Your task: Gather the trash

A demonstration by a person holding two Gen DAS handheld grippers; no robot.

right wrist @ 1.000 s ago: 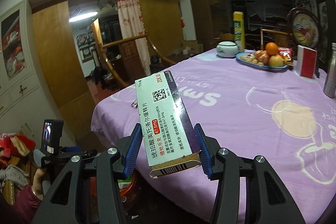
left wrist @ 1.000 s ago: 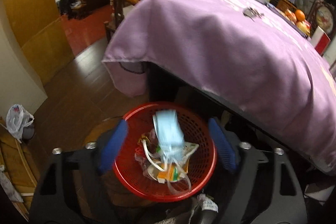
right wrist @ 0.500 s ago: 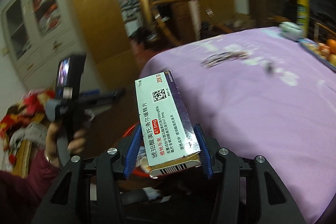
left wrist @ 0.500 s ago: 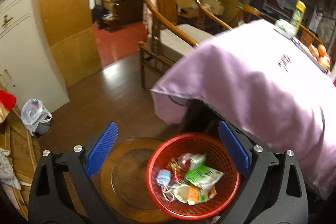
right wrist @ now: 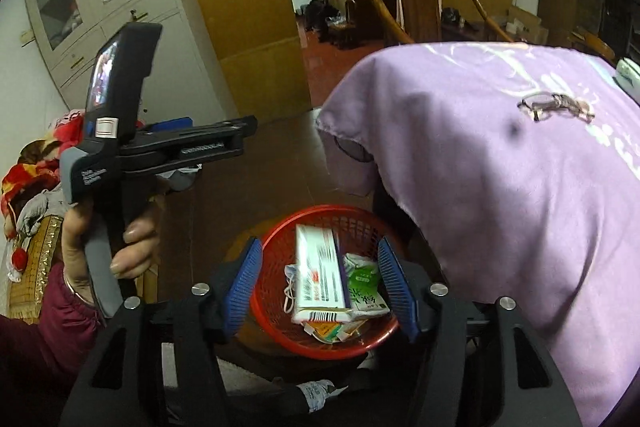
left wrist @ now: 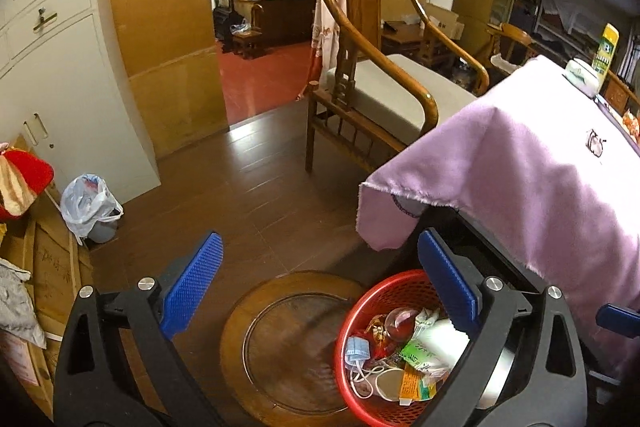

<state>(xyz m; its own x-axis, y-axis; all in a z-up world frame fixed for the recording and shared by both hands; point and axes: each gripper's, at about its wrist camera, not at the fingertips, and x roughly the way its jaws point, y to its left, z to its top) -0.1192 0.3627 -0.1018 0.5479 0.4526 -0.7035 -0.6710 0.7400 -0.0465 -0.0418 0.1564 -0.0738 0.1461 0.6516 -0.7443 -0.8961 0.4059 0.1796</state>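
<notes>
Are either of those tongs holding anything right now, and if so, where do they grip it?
Nothing is held. The left tongs stand wide and empty. The right tongs are opening, and the medicine box lies free in the red basket.

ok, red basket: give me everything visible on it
The red basket is round, shallow, plastic-looking mesh, sitting upright on a round wooden stool beside the table's purple cloth. It holds wrappers, a blue face mask, a green packet and a white medicine box, blurred, directly under the right gripper, jaws opening.

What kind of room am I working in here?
Probably a home dining or living room: a cloth-covered table, a carved wooden armchair, white storage cabinets, and a red trash basket on the wood floor.
</notes>
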